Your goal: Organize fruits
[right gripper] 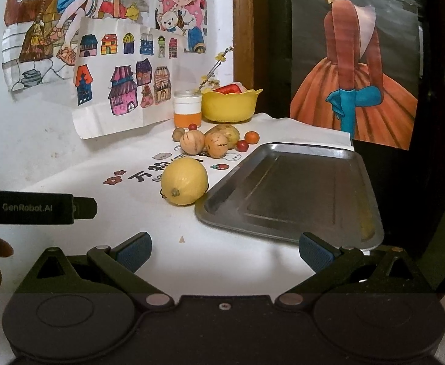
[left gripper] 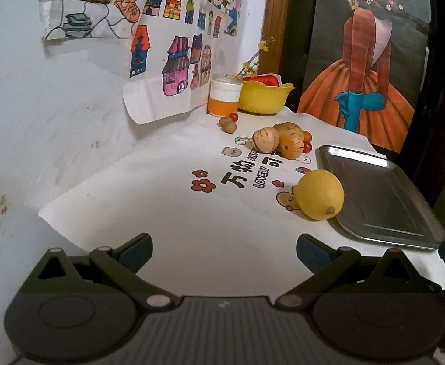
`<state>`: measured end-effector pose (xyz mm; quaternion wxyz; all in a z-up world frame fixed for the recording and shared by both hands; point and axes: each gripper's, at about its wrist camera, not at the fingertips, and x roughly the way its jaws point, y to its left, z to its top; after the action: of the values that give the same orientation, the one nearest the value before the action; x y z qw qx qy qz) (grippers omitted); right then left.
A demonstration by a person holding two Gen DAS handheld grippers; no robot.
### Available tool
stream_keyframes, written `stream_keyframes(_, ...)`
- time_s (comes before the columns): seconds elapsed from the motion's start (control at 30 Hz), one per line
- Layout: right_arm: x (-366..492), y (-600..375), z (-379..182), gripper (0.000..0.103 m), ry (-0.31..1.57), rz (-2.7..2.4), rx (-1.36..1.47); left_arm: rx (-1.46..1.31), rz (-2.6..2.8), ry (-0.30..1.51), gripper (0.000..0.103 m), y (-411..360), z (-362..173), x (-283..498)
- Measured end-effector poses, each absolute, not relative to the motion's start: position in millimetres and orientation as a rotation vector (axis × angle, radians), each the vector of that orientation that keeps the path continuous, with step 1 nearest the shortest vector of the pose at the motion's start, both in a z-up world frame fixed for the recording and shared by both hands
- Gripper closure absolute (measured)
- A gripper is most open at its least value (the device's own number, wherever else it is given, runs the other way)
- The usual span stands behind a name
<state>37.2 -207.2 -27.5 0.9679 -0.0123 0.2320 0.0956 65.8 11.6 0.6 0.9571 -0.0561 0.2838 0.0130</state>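
Both grippers, left (left gripper: 224, 251) and right (right gripper: 224, 251), spread wide, empty. Lemon (right gripper: 184, 181) touches tray's (right gripper: 286, 234) left edge. Cloth (left gripper: 192, 213) reads "LOVELY"; left gripper body marked "GenRobot.AI".

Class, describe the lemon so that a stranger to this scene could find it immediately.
Start at the metal tray on the white table. The lemon lies against the tray's near left edge, apart from the cluster of fruit farther back. It is the biggest, plain yellow fruit; the others are tan, striped or small and red.
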Motion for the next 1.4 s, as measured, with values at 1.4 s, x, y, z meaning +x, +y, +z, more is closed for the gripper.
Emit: stream_keyframes(1.4, 159.7, -141.6, -28.7, 0.010, 0.527, 0.423, -0.106, 0.197, -0.256, 0.607, 0.001, -19.9, 2.6, 288.5)
